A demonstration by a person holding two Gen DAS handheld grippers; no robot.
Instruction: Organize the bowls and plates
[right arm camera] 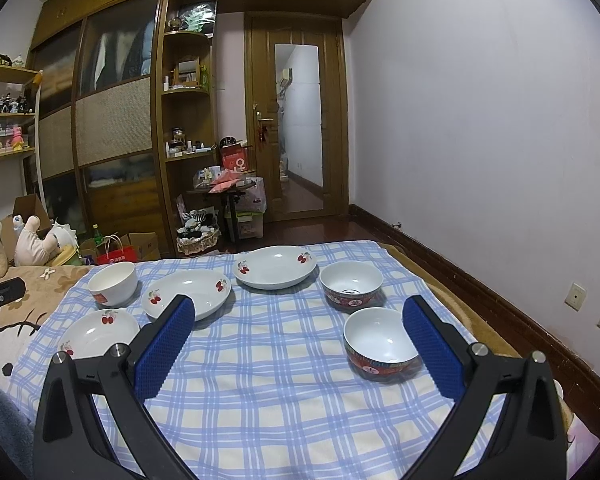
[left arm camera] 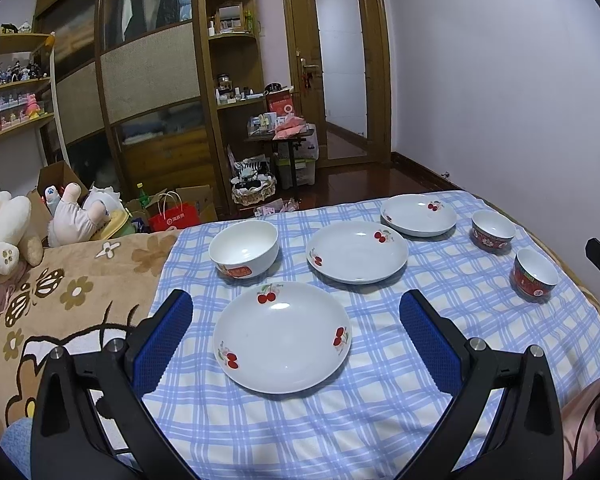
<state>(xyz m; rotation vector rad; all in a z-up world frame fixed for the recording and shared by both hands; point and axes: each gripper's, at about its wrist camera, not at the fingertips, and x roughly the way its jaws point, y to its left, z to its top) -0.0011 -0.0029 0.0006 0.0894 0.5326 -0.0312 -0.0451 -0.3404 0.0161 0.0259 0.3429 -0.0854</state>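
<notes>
Hovering left hand-held gripper (left arm camera: pixel 296 312) spread over nearest plate (left arm camera: pixel 282 336), right hand-held gripper (right arm camera: pixel 300 320) likewise spread

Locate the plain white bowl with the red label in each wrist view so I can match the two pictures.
Left wrist view: the plain white ceramic bowl with the red label sits left of centre, at the blue checked cloth's left edge.
Right wrist view: the same bowl sits far left, in the cloth's far-left corner.
Shared landmark: the red paper gift bag on the floor, just beyond the bowl.
</notes>
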